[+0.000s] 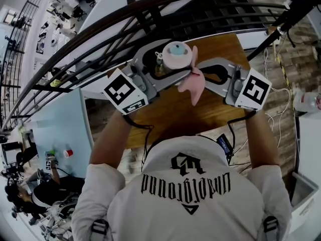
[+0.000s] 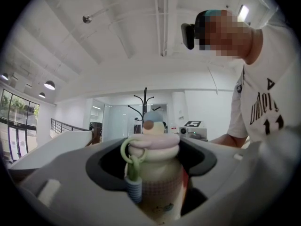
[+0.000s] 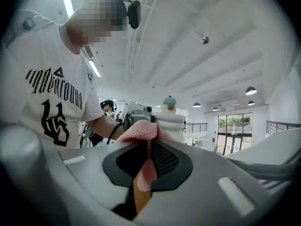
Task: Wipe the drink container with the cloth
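**A:** The left gripper (image 2: 151,168) has its jaws spread wide and clamped on the body of the drink bottle (image 1: 174,54). The bottle is carried in the air above the wooden table (image 1: 170,119).

**B:** And the other one?

**A:** The right gripper (image 3: 146,164) has its jaws nearly together, pinching a pink cloth (image 1: 193,82). A bunch of cloth sticks out past the tips and the rest hangs below them.

**B:** How does the bottle sit?

**A:** Upright, with its long axis running up toward the head camera, so that view looks down on the lid (image 2: 153,142). In the left gripper view it stands across the jaws, lid uppermost, with a green loop (image 2: 128,150) dangling down its near side.

**B:** So which way does it lie from the cloth?

**A:** Straight ahead of the right gripper's tips, just past the bunched cloth. From above, the two grippers point in toward each other, with the bottle on the left and the cloth at its right flank. The cloth looks to be touching at or just under the lid, though I can't tell how firmly.

**B:** Then the wipe is the right gripper's job?

**A:** I'd say so. The left only holds the bottle. With the axis vertical, strokes should run down along the wall or around it, on the side the left jaws leave bare.
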`<action>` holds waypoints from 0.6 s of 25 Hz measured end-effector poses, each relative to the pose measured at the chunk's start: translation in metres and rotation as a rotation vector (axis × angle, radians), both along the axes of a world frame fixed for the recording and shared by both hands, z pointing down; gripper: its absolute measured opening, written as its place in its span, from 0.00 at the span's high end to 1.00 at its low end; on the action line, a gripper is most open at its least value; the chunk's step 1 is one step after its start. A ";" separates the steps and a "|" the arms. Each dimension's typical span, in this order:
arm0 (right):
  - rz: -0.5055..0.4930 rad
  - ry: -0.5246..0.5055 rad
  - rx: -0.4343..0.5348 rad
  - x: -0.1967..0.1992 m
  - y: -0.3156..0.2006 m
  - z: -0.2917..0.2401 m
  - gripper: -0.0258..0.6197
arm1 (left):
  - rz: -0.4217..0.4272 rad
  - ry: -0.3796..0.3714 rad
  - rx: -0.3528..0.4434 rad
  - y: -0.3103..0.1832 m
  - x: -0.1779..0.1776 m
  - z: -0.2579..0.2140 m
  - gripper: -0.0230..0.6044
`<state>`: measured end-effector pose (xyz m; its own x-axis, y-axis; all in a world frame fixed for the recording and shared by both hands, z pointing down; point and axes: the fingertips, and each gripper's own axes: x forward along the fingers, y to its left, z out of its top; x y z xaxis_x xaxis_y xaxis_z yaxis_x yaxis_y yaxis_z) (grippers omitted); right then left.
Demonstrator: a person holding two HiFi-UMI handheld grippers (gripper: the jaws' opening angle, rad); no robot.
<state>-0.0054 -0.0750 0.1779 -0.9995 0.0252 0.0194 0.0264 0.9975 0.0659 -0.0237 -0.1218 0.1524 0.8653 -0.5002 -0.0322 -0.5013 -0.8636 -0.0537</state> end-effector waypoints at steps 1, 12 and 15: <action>0.001 -0.001 0.005 0.000 0.002 -0.004 0.92 | -0.004 0.004 -0.002 0.000 0.000 0.000 0.36; 0.035 0.099 -0.067 -0.019 0.009 0.063 0.92 | -0.047 0.017 -0.003 -0.008 -0.004 0.011 0.36; 0.052 0.144 -0.091 -0.022 0.010 0.090 0.92 | -0.050 0.017 -0.009 -0.010 -0.005 0.016 0.36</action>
<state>-0.0278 -0.0646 0.2679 -0.9865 -0.0184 0.1627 -0.0228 0.9994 -0.0252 -0.0287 -0.1315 0.1684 0.8387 -0.5430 -0.0421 -0.5444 -0.8380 -0.0374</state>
